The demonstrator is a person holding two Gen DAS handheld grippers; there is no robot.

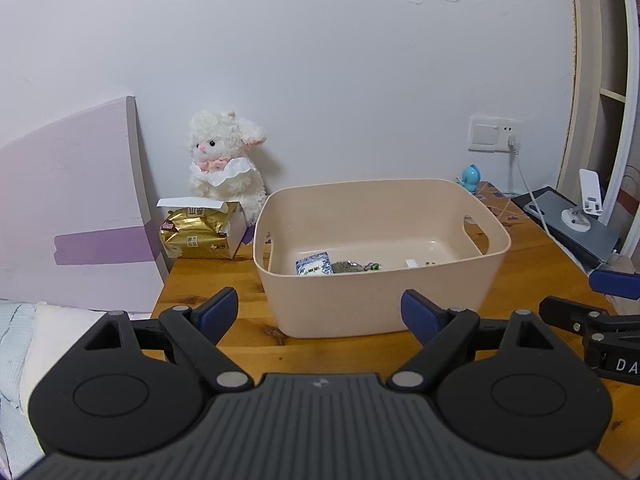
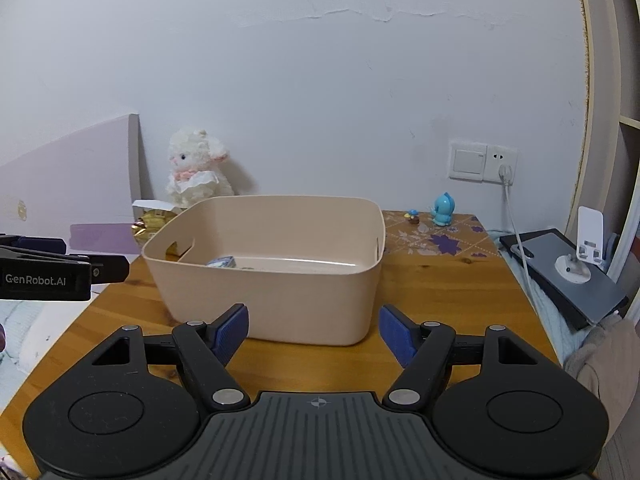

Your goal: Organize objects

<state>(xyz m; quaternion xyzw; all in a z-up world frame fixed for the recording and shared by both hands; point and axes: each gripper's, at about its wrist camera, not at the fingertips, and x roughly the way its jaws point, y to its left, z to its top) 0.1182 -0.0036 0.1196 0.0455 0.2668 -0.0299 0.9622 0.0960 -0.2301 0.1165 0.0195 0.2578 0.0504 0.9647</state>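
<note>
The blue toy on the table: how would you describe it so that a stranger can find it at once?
Start at the wooden table with the big beige bin in the middle. Go to the far right corner, where a flowered mat lies below the wall socket. The blue toy stands upright there; beside it is a much smaller brown figure, and it is the only bright blue thing on the table.

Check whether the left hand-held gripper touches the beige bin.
Apart: in the left wrist view, bare table shows between the open left hand-held gripper and the beige bin.
</note>
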